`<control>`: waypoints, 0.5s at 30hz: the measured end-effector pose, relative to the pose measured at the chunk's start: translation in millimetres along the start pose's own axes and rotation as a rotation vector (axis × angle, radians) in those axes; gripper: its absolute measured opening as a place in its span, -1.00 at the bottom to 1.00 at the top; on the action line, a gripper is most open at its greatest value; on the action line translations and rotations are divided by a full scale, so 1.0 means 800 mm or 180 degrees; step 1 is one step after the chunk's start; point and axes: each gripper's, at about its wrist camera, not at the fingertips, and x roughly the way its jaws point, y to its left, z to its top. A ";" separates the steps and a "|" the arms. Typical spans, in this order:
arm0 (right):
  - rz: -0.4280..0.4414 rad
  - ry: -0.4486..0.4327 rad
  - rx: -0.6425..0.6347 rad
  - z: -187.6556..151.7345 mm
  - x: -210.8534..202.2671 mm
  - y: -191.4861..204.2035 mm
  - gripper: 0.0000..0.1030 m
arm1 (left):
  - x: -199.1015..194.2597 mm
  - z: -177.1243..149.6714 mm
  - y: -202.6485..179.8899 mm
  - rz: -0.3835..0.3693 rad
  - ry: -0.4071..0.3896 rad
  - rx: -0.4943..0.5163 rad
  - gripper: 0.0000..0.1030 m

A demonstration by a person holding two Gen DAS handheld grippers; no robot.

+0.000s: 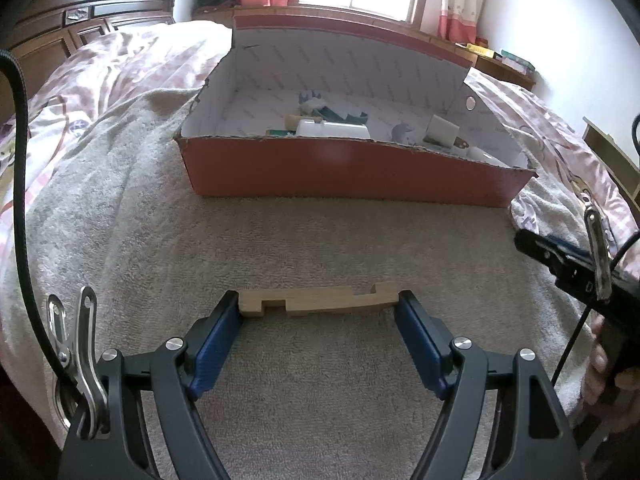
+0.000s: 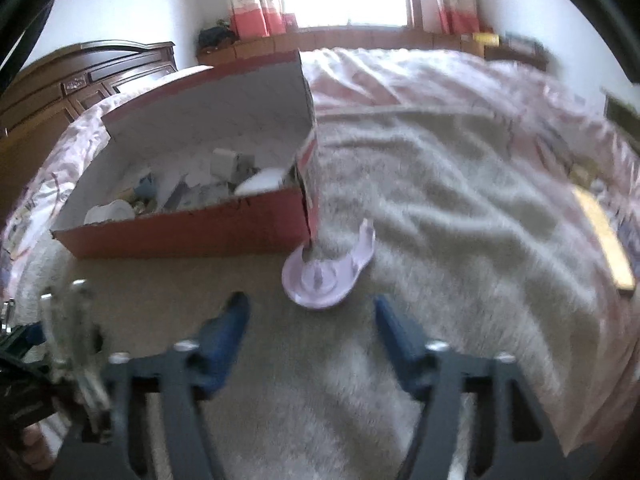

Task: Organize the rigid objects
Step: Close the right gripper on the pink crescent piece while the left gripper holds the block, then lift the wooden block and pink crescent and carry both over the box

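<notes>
A notched wooden piece (image 1: 320, 300) spans between my left gripper's (image 1: 319, 304) blue fingertips, which press on its two ends above the grey towel. A red cardboard box (image 1: 352, 170) with a white inside stands just beyond and holds several small objects (image 1: 332, 126). My right gripper (image 2: 310, 304) is open and empty, blurred by motion. A pale purple plastic dish (image 2: 324, 276) lies just ahead of it on the towel, against the box's near right corner (image 2: 306, 216).
The grey towel (image 1: 312, 240) lies over a pink patterned bedspread (image 1: 100, 64). A wooden headboard (image 1: 80, 20) stands at far left, a window ledge behind. A yellow wooden piece (image 2: 604, 240) lies at the right edge of the bed. The right gripper's body (image 1: 576, 264) shows at right.
</notes>
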 end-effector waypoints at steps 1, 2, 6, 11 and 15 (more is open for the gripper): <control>-0.0023 -0.0029 -0.0074 0.003 0.000 0.002 0.46 | 0.000 0.000 0.000 -0.0004 -0.0001 -0.0003 0.53; -0.0037 -0.0041 -0.0222 0.008 0.004 0.007 0.50 | 0.000 0.000 0.000 -0.0007 -0.0001 -0.0005 0.53; -0.0123 0.0076 -0.0577 0.015 0.025 0.014 0.50 | 0.000 0.000 0.000 -0.0002 0.0000 0.0003 0.53; 0.0068 0.0105 -0.0367 0.019 0.031 -0.006 0.24 | 0.001 0.001 0.000 0.0004 0.0002 0.0008 0.53; 0.0100 0.0081 -0.0302 0.017 0.026 -0.014 0.10 | 0.002 0.002 -0.002 0.0023 0.0011 0.0021 0.53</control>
